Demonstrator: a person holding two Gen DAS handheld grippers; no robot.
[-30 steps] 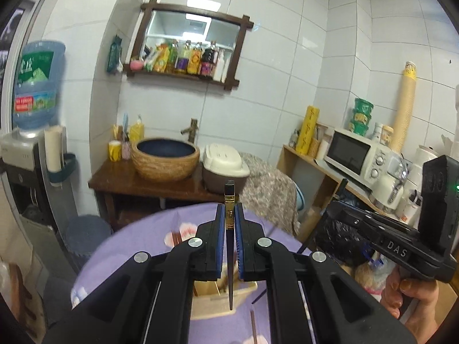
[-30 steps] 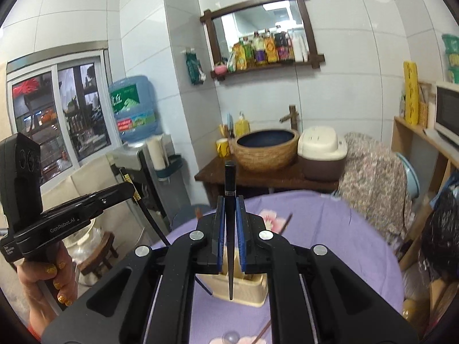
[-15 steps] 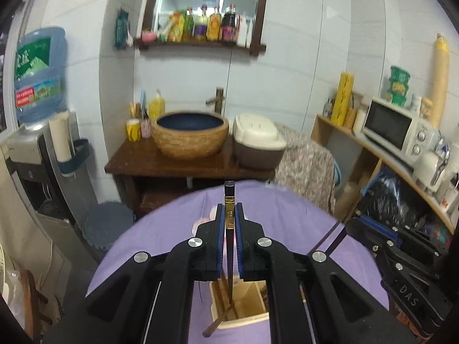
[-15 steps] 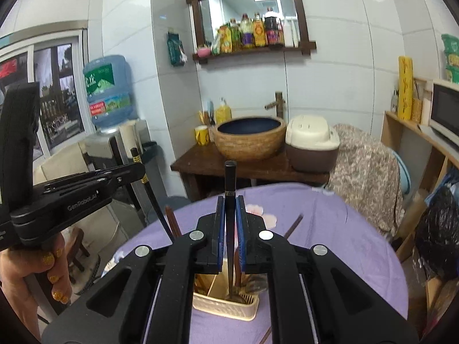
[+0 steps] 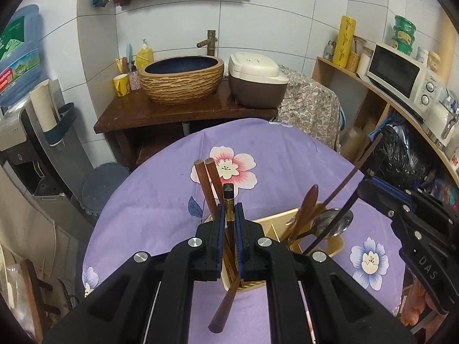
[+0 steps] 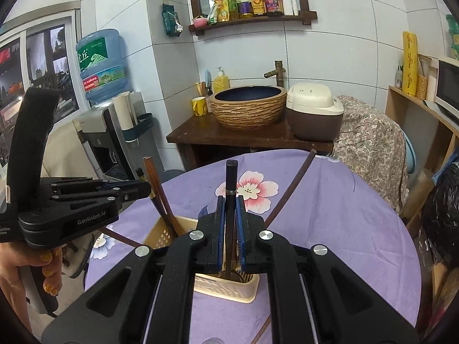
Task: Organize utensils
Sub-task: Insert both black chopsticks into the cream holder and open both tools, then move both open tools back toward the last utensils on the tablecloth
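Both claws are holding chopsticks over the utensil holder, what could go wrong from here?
1. The left claw grips its black chopstick among the brown chopsticks; lowering may knock them.
2. The utensil holder looks light, so pushing sticks could tip it.
3. The right claw sits close; the claws might collide.

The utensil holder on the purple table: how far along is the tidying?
Partly done. The cream utensil holder already contains brown chopsticks, a wooden spoon and a metal spoon. Each gripper clamps one dark chopstick above it, left and right; both remain to be dropped in.
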